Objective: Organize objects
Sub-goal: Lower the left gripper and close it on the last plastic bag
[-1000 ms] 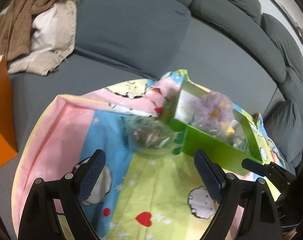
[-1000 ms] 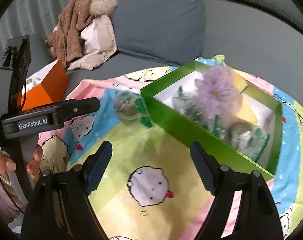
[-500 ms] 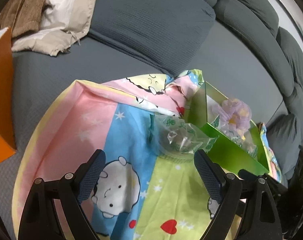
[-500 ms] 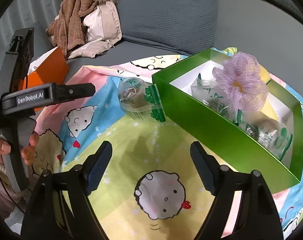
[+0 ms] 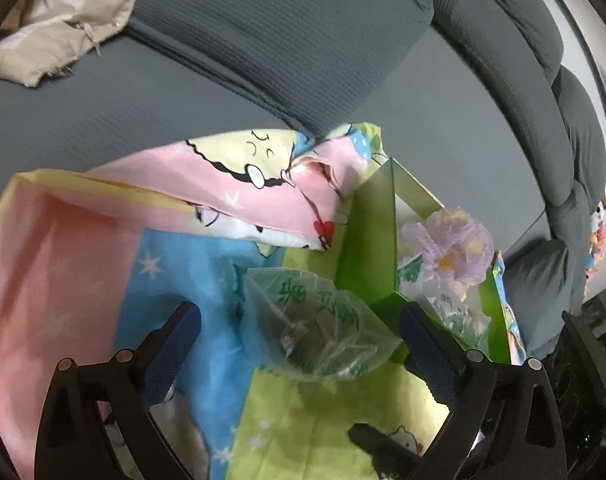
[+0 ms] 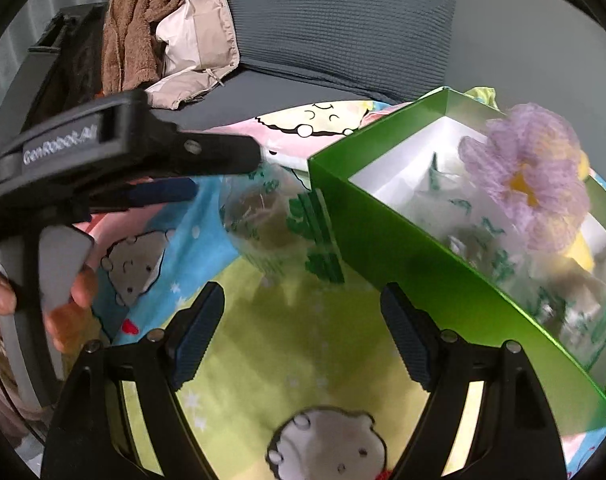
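- Since one second ago, the left gripper [image 5: 299, 334] has closed in on the loose packet [image 5: 319, 324], which now fills the space between its fingers instead of lying ahead of them; the right gripper [image 6: 303, 334] has also drawn nearer to the box.
- Packet: a clear wrapper with green print, lying on the blanket [image 5: 83, 264] directly between the left jaws and touching the near corner of the green box [image 5: 367, 248]. In the right wrist view the same packet [image 6: 271, 220] lies ahead of the jaws and to their left, against the box wall [image 6: 403, 248].
- Left jaws: spread wide, one finger on each side of the packet, holding nothing yet. Judged purpose: to straddle the wrapper before closing on it.
- Right jaws: equally wide and empty, with only blanket between them; the box lies ahead to their right. Judged purpose: standing by, perhaps to steady the box.
- Box contents: similar printed packets [image 6: 575, 300] and a purple flower [image 6: 531, 180], which suggests the loose packet belongs inside with them.
- Handling note: the wrapper looks thin and crinkly, so a grip on its film alone may slip; the box wall beside the right-hand finger leaves little room.
- Surroundings: the blanket covers a grey sofa [image 5: 263, 60], with a pale jacket [image 6: 199, 48] and a brown garment [image 6: 135, 32] well beyond the jaws.
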A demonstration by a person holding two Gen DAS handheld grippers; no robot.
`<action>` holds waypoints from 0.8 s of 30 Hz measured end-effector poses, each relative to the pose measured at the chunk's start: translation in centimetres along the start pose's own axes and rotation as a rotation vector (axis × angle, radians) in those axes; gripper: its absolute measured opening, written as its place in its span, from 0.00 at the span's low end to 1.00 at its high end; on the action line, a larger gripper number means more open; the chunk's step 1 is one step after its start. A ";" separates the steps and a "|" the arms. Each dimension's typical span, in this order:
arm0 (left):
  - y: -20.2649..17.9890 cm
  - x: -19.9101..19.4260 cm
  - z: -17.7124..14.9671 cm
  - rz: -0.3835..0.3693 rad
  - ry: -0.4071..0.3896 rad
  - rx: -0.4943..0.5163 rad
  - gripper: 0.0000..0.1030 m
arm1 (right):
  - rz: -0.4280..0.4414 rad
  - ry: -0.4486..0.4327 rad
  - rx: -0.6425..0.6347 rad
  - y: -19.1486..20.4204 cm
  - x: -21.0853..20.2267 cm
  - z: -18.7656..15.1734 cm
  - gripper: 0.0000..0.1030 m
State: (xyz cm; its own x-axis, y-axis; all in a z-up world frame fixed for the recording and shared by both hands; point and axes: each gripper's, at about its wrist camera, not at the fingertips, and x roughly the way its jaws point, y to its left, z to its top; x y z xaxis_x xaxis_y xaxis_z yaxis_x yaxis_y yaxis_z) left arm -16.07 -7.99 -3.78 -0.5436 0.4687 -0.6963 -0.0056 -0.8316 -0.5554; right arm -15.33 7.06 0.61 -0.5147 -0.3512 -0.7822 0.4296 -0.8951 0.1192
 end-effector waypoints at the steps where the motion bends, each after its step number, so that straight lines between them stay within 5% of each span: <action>1: 0.1 0.3 0.1 -0.001 0.003 -0.004 0.96 | 0.001 0.001 -0.006 0.1 0.5 0.3 0.78; 18: 0.3 2.5 -0.2 -0.067 0.068 0.152 0.93 | 0.079 0.022 -0.051 1.4 4.1 2.5 0.78; 21: 0.3 2.7 -0.4 -0.102 0.084 0.164 0.72 | 0.096 0.028 -0.069 1.5 4.5 2.5 0.63; 24: 0.6 2.8 -0.5 -0.107 0.085 0.163 0.69 | 0.100 0.045 -0.077 1.5 5.0 2.2 0.51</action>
State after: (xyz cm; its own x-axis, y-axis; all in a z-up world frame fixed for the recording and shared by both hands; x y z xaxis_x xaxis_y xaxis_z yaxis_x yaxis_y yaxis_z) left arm -17.18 -7.04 -6.27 -0.4596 0.5751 -0.6768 -0.1994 -0.8094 -0.5524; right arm -18.88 3.36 -1.76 -0.4335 -0.4231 -0.7957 0.5337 -0.8320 0.1516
